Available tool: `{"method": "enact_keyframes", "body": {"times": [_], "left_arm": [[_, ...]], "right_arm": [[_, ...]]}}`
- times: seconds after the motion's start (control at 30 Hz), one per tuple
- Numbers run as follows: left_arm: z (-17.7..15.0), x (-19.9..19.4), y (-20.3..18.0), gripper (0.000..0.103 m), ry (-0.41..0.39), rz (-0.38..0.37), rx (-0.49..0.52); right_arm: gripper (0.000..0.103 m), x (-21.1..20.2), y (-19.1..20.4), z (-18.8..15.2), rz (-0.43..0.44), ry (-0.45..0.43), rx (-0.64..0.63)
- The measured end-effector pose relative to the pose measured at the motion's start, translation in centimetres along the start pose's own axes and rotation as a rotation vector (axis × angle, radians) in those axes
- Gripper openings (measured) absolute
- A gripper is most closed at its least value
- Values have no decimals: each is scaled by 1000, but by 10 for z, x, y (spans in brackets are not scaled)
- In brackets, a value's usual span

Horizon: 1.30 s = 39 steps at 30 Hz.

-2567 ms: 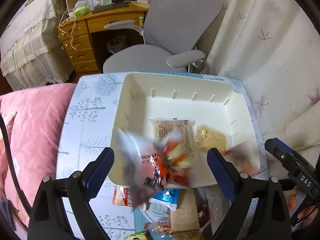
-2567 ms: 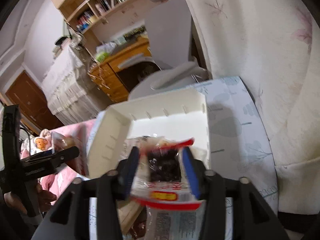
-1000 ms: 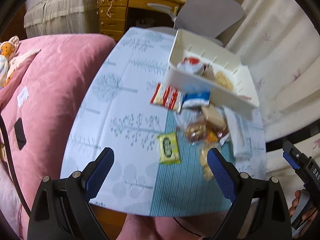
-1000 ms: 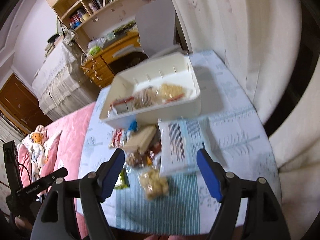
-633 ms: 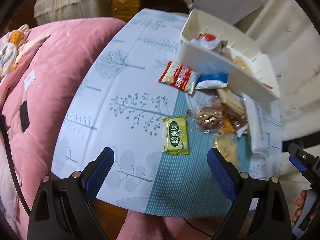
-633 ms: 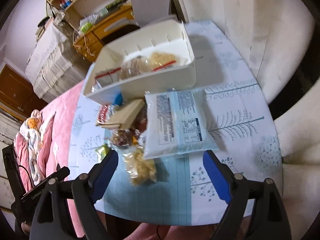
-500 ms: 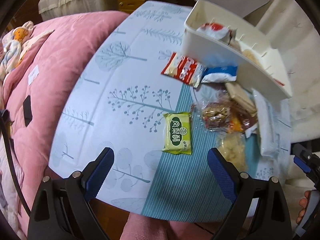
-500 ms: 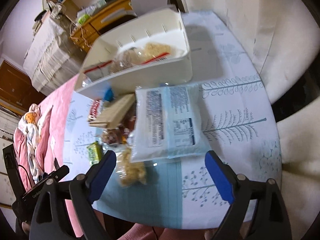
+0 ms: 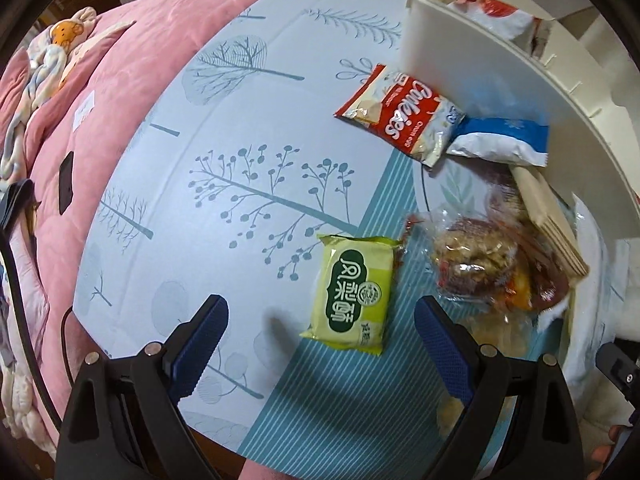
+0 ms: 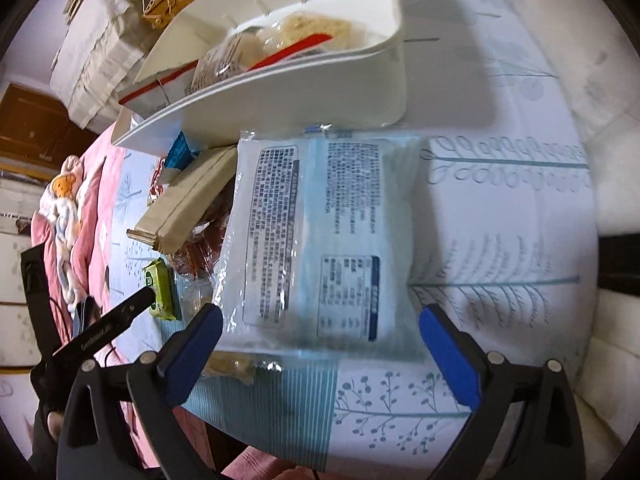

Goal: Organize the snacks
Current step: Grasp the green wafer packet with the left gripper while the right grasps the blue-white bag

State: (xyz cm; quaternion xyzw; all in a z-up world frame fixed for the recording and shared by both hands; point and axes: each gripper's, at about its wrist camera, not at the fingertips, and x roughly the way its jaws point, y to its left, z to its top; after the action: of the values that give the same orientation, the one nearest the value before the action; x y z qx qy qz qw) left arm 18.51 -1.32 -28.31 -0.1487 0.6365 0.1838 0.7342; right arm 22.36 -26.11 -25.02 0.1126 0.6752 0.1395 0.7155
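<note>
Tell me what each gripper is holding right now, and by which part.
Nothing is held. The left gripper is open above the green snack packet; the right gripper is open, its fingers either side of the large pale blue packet, not touching it.

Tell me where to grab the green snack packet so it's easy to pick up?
Grab the green snack packet across its two long sides, near the middle, coming straight down from above. It lies flat on the table, slightly puffy, and the open left gripper is already lined up over it.
</note>
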Motion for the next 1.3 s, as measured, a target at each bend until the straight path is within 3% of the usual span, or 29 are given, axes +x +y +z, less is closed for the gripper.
{"method": "enact_keyframes", "body": {"times": [0.4,0.67,0.73,0.87,1.3], "left_arm": [[9,21,-9,93,43,65,-17],[12,22,-11,72,45,16,-39],[14,22,-9,56,42,-10,-54],[19,20,-9,39,44,-30,-73],[23,21,-9,36,96,-39,-67]], "right_arm": [[103,35,10,23,-23,103,-35],[103,52,15,31,-66,132,-29],[103,54,15,33,-67,142,-27],[103,53,18,34,-71,151,-34],[93,52,21,37,-87,161,-62]]}}
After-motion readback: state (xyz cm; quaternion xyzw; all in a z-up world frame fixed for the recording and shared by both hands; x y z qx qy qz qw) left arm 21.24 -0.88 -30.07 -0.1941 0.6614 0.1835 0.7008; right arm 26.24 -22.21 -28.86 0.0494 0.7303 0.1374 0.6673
